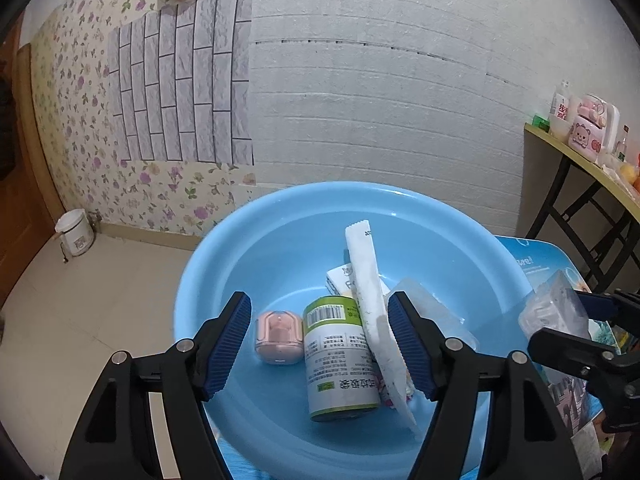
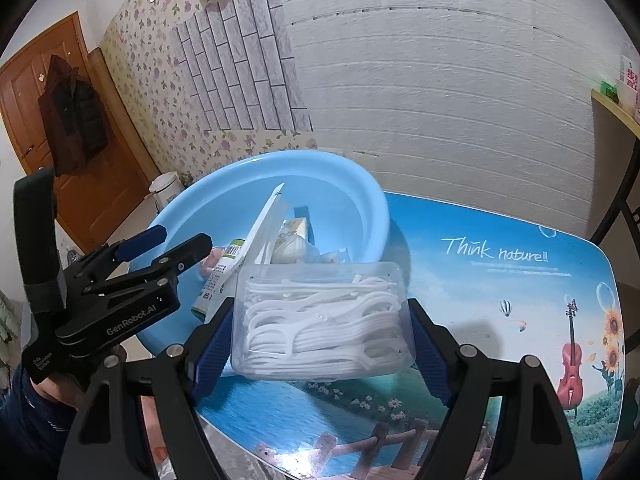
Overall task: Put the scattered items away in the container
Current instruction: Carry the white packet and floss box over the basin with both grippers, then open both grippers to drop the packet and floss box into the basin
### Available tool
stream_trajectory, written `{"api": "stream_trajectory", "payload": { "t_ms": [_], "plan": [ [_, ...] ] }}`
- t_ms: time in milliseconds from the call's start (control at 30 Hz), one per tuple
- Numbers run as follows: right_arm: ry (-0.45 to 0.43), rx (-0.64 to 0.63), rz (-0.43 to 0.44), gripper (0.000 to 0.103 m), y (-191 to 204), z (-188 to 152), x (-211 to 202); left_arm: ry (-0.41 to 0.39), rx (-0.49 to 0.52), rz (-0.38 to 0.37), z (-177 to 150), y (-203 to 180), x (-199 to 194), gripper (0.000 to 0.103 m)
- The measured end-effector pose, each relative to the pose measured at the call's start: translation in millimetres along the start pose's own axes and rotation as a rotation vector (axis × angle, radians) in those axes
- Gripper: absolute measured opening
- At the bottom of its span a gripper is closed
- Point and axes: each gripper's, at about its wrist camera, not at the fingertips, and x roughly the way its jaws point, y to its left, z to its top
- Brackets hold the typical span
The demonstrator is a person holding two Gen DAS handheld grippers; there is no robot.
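Observation:
A light blue basin point(image 1: 224, 256) sits on the table and shows in the right wrist view point(image 2: 360, 184) too. Inside lie a green-and-white can point(image 1: 340, 360), a pink earbud case point(image 1: 278, 338), a long white packet point(image 1: 370, 300) and small packets. My left gripper point(image 1: 320, 344) is open and empty above the basin. My right gripper point(image 2: 320, 340) is shut on a clear box of white floss picks point(image 2: 320, 320), held above the table just right of the basin. The box and right gripper also show at the right of the left wrist view point(image 1: 556, 312).
The table top point(image 2: 500, 280) has a printed blue landscape picture. A side shelf point(image 1: 580, 160) with pink items stands at the right by the wall. A white bin point(image 1: 76, 232) stands on the floor at the left, near a wooden door point(image 2: 40, 120).

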Motion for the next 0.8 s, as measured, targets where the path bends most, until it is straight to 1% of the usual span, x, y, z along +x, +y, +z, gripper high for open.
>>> {"api": "stream_trajectory", "payload": {
  "t_ms": [67, 233, 433, 533, 800],
  "plan": [
    [-0.001, -0.004, 0.003, 0.082, 2, 1, 2, -0.005, -0.007, 0.005, 0, 5, -3, 0.073],
    [-0.017, -0.035, 0.022, 0.082, 17, 4, 3, 0.001, -0.030, 0.027, -5, 17, -6, 0.073],
    [-0.017, -0.077, 0.023, 0.082, 30, 8, 6, -0.008, -0.050, 0.027, -4, 24, -10, 0.073],
    [-0.012, -0.082, 0.020, 0.082, 30, 16, 10, -0.019, -0.048, 0.027, -1, 25, -13, 0.073],
    [-0.018, -0.144, 0.038, 0.082, 51, 33, 26, -0.037, -0.058, 0.036, 7, 39, -17, 0.073]
  ]
}}
